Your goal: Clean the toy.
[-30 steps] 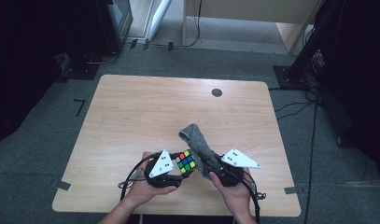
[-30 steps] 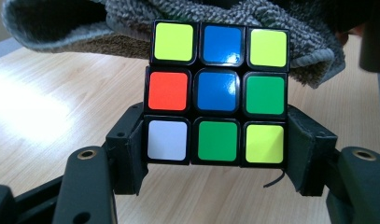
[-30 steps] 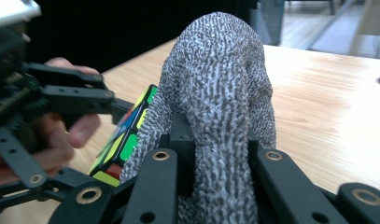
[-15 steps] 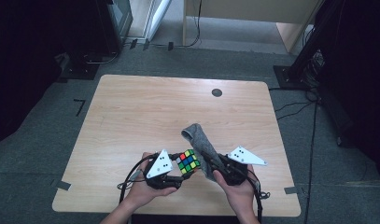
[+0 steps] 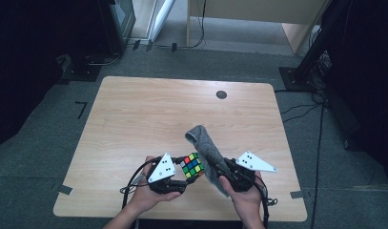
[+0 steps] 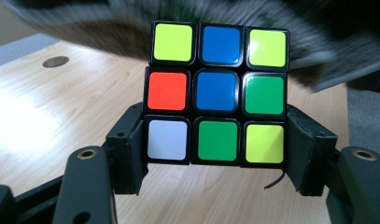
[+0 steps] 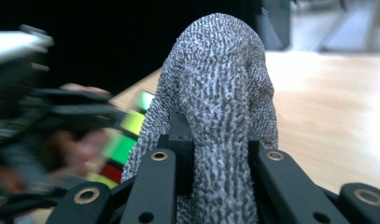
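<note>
since the earlier frame the right claw [image 5: 228, 172] is sitting slightly further right, and the grey cloth [image 5: 207, 148] is draping in a slightly changed fold; the left claw [image 5: 186, 177] is staying where it was. left claw: pinching the puzzle cube [image 5: 192, 165] between its two black jaws, which are pressing on the cube's lower row from both sides in the left gripper view [image 6: 217, 98]. right claw: pressing together on the grey cloth, which is rising in a rounded hump above the jaws in the right gripper view [image 7: 219, 112]. the cube is hanging just above the near edge of the wooden counter [image 5: 148, 114], with the cloth touching its right side. a dark round grommet [image 5: 221, 94] is lying near the counter's far edge.
</note>
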Tool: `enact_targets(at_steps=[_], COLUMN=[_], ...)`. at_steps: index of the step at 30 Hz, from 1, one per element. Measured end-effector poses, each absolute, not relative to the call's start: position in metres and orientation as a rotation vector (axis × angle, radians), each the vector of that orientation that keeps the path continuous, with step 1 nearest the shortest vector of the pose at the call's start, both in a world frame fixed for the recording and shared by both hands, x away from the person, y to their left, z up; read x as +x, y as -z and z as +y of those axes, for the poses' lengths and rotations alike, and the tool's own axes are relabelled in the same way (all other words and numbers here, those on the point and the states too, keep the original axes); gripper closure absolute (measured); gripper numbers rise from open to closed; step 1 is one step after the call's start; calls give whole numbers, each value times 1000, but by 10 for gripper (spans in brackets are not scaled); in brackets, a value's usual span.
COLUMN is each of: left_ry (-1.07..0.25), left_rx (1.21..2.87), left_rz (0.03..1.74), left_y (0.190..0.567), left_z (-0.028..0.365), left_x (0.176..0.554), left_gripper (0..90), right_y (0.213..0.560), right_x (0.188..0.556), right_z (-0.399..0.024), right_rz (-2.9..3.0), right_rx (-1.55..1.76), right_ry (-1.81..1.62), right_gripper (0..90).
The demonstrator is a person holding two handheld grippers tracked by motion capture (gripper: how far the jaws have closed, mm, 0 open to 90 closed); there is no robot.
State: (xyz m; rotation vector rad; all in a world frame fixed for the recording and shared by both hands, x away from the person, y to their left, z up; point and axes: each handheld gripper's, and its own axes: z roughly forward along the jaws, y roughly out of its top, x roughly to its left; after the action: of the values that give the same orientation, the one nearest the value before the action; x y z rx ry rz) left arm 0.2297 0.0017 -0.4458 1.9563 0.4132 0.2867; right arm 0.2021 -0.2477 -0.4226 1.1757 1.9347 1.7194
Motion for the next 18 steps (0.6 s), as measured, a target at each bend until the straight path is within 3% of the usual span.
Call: enact_targets(at_steps=[18], left_ry=[-319], left_rx=[1912], left_rz=[412], left_y=[441], left_z=[9], left_x=[229], left_gripper=[346], right_y=[422], right_x=[197], right_z=[-245], right_rz=[1902], right_rx=[1177], right_ry=[-1698], right_gripper=[762])
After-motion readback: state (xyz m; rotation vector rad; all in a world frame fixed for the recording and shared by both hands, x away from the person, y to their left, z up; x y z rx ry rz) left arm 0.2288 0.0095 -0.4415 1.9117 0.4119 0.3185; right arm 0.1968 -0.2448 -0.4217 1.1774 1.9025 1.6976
